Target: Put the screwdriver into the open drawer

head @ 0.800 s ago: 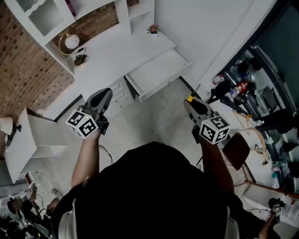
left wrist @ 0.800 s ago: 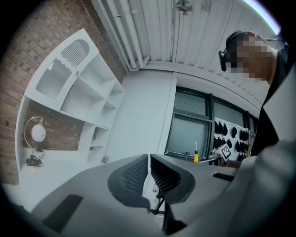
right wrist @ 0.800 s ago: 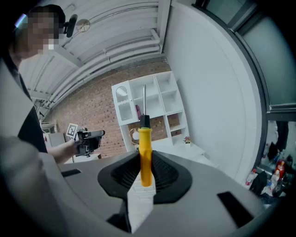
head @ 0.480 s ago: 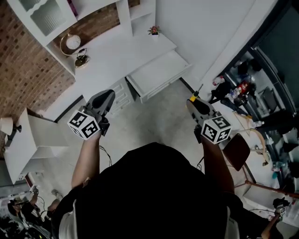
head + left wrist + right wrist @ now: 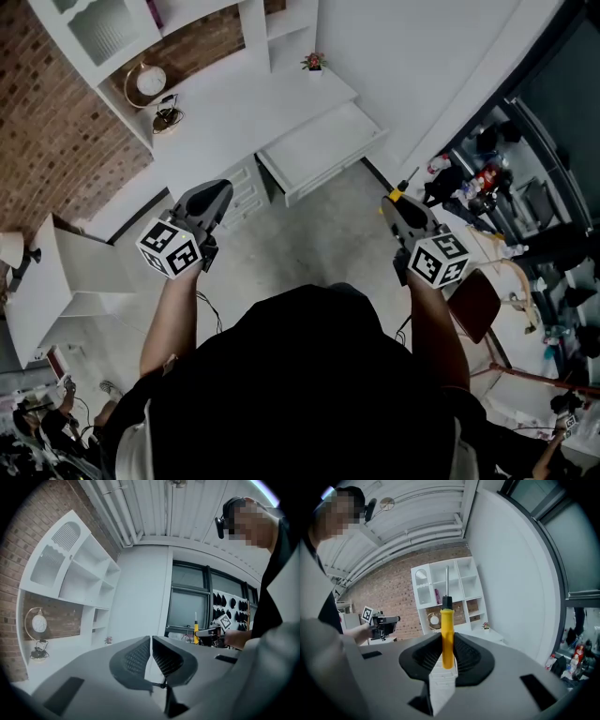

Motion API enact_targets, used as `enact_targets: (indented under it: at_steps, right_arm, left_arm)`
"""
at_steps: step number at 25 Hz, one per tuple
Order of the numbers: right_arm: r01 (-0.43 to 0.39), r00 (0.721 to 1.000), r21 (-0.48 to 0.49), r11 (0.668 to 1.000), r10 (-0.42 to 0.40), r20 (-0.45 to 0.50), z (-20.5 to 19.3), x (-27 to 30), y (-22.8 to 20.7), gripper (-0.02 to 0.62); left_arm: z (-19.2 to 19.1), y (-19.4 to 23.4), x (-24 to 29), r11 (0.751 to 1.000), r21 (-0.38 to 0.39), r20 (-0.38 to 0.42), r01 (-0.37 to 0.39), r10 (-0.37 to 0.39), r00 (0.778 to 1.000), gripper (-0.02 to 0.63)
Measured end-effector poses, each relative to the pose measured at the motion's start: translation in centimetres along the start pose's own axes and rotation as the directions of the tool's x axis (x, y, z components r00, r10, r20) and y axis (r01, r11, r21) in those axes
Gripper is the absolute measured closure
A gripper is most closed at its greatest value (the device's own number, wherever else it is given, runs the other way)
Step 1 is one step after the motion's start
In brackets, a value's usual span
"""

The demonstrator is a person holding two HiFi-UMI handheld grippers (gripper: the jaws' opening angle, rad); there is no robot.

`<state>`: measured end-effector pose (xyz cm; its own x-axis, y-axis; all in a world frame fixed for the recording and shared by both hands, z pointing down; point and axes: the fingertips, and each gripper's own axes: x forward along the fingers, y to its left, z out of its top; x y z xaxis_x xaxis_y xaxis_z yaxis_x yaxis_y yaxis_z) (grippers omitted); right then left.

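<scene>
A screwdriver [image 5: 447, 634] with a yellow handle and a thin metal shaft stands upright between the jaws of my right gripper [image 5: 447, 656], which is shut on the handle. In the head view the right gripper [image 5: 396, 202] is at the right, with the screwdriver [image 5: 399, 190] sticking out of its tip. The open white drawer [image 5: 322, 148] juts from the desk, ahead and to the left of that gripper. My left gripper [image 5: 212, 197] is held level at the left, jaws shut and empty; in its own view the pads [image 5: 151, 654] touch.
A white desk [image 5: 234, 108] with shelves stands against a brick wall and carries a round clock [image 5: 150, 82] and a small potted plant [image 5: 314, 62]. A white side cabinet [image 5: 66, 281] is at the left. A cluttered table [image 5: 506, 234] and a brown stool [image 5: 473, 302] are at the right.
Both grippers have drifted slightly to the right in the head view. The screwdriver stays held in the right gripper.
</scene>
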<state>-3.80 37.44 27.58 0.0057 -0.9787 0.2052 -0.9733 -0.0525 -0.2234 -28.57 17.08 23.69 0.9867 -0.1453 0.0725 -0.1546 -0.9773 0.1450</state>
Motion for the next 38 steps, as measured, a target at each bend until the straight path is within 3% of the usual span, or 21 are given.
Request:
enact_targets:
  at_steps: [6, 23, 38]
  right_arm:
    - [-0.002, 1.0, -0.005, 1.0, 0.002, -0.016, -0.6, 0.7, -0.3, 0.512]
    - [-0.043, 0.998, 0.003, 0.999, 0.043, -0.038, 0.4, 6.3, -6.6, 0.511]
    - [-0.136, 0.988, 0.033, 0.99, 0.138, -0.068, 3.5, 15.1, -14.9, 0.511]
  left_arm:
    - [0.7, 0.9, -0.1, 1.0, -0.001, 0.043, -0.028, 0.028, 0.999, 0.581]
    - [-0.2, 2.5, 7.1, 1.0, -0.007, 0.006, 0.009, -0.009, 1.0, 0.583]
    - [0.3, 8.3, 15.8, 0.995, -0.042, -0.02, -0.09, 0.089, 0.996, 0.588]
